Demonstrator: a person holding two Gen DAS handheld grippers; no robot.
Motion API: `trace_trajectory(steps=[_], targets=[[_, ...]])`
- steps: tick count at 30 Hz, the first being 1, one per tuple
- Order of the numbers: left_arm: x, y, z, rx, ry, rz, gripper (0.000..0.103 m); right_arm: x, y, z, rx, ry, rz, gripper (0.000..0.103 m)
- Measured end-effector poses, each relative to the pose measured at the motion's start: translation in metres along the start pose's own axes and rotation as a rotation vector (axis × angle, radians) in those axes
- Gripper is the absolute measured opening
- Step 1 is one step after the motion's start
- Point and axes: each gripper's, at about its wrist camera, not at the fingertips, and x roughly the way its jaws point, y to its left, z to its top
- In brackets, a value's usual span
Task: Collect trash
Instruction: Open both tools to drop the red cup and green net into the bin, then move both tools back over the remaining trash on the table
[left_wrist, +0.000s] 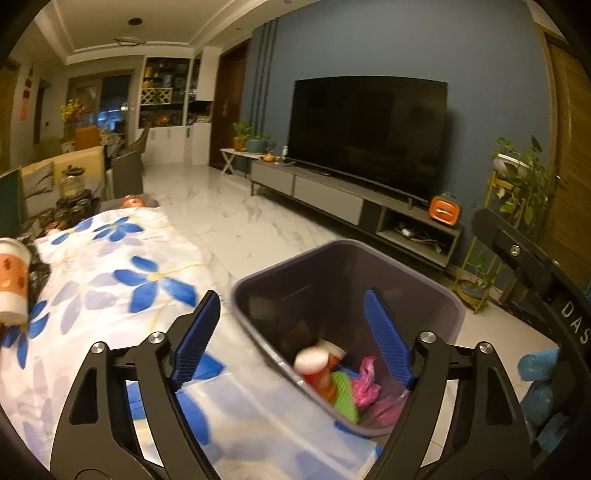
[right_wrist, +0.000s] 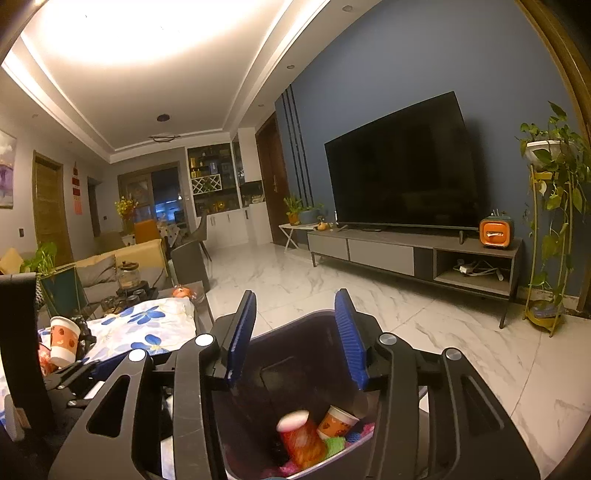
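Paper cup (right_wrist: 63, 340) w/ orange dotted band is standing upside down on the floral-cloth desk (left_wrist: 110, 266), near its left edge, still to be binned. Prob. light, thin-walled, crushes easily; best pinched gently mid-body across the band. Another cup (right_wrist: 336, 422) and a blurry orange cup (right_wrist: 301, 437) are lying in the purple bin (left_wrist: 436, 291) beside the desk. Left gripper (left_wrist: 291, 339) and right gripper (right_wrist: 297, 332) are hovering over the bin, jaws spread, empty.

"DAS" on black gripper body (left_wrist: 570, 314)
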Motion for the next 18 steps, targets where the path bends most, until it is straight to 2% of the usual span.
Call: trace_trajectory(steps=[9, 18], targets=[[-0.047, 0.034, -0.007, -0.028, -0.055, 0.155, 0.091, -0.011, 0.011, -0.006, -0.012, 0.010, 0.015, 0.057], [-0.105, 0.081, -0.014, -0.114, -0.116, 0.302, 0.092, -0.019, 0.034, -0.011, -0.022, 0.018, 0.057, 0.065]])
